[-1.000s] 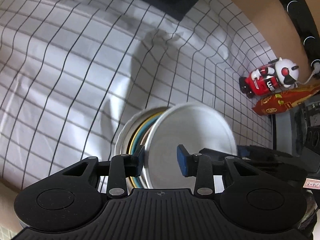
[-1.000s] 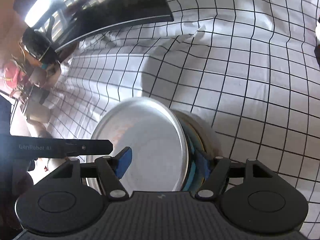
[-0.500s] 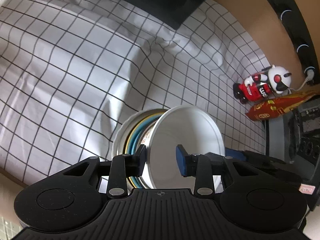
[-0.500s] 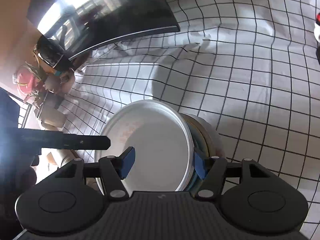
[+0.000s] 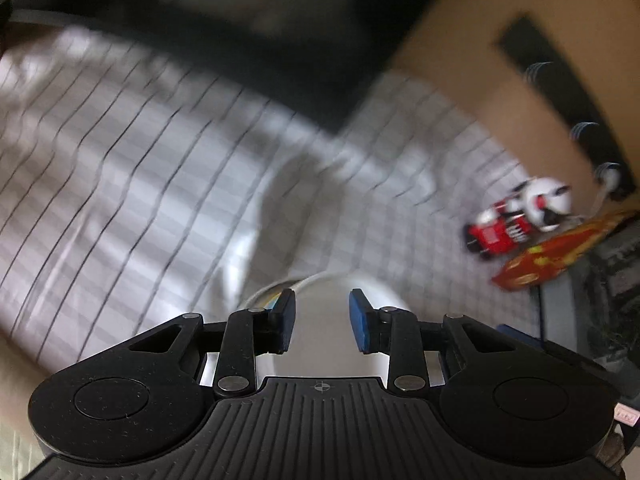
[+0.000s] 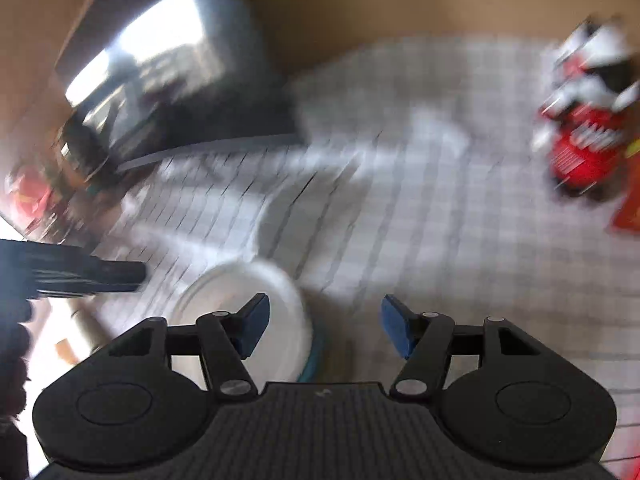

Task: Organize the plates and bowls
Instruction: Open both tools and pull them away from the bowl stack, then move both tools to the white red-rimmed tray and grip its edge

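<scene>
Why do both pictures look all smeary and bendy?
Left wrist view: the checked cloth and toy streak from motion, while the claw stays sharp. Right wrist view: the white plate and toy blur more; window glare shines on the screen. The lens curves straight lines.

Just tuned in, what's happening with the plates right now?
A person holds a gripper in each hand over a checked tablecloth. A white plate leans on edge against a stack of bowls. The left gripper straddles the plate's rim, jaws closing, pads not visibly pressing. The right gripper hangs open beside the plate, holding nothing. Both views are motion-blurred.
</scene>
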Motion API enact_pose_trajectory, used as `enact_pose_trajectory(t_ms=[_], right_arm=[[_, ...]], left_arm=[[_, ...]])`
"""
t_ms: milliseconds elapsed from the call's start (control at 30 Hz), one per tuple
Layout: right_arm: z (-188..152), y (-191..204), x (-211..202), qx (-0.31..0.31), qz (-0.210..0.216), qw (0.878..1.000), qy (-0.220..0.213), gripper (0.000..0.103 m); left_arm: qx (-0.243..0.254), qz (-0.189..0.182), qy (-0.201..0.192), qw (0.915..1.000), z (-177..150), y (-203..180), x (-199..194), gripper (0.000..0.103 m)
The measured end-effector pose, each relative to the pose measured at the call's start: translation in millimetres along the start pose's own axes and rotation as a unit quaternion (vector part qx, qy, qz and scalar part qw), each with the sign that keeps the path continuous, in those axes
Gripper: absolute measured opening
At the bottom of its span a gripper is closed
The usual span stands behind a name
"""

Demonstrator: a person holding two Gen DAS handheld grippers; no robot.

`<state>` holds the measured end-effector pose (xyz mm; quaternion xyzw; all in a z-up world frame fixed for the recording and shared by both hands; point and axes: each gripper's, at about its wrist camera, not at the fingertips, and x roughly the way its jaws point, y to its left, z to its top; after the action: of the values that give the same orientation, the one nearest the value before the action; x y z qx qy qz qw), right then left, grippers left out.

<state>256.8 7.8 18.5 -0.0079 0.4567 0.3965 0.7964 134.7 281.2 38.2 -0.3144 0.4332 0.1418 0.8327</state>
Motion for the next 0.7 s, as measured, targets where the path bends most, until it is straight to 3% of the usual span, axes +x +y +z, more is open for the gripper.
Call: enact_pose_trajectory(t_ms=[133, 233, 333, 467, 567, 633, 700], right_arm=[[-20.7, -33.6, -50.6, -0.020, -0.104, 0.992, -0.071, 0.065], [-52.0, -73.5, -88.9, -0.019, -0.196, 0.975, -0.105, 0.066], [-87.6, -128.6, -128.6, 0.031, -0.261, 0.959, -0.107, 0.067], [-135.4, -205.1, -166.8, 0.137, -0.297, 0.942, -0.072, 0.067], [-166.1, -243.8, -176.7, 0.198, -0.298, 0.932, -0.057, 0.066], [-181.6, -262.5, -174.8, 0.228, -0.287, 0.929, -0.050, 0.065], [-195.6, -276.0, -168.6, 0.246, -0.273, 0.929, -0.044, 0.062]], left_arm=[[0.053, -0.069, 0.003, 0.9962, -12.7, -62.4, 21.7, 0.033], [0.094, -0.111, 0.058, 0.9877, -37.1, -119.3, 67.1, 0.033], [0.131, -0.143, 0.124, 0.9731, -71.4, -173.9, 115.1, 0.033], [0.185, -0.179, 0.214, 0.9424, -128.5, -252.2, 176.6, 0.033], [0.192, -0.185, 0.269, 0.9255, -163.8, -288.2, 215.4, 0.033], [0.185, -0.175, 0.293, 0.9217, -179.7, -301.7, 234.1, 0.033], [0.176, -0.158, 0.300, 0.9243, -189.0, -314.3, 252.5, 0.033]])
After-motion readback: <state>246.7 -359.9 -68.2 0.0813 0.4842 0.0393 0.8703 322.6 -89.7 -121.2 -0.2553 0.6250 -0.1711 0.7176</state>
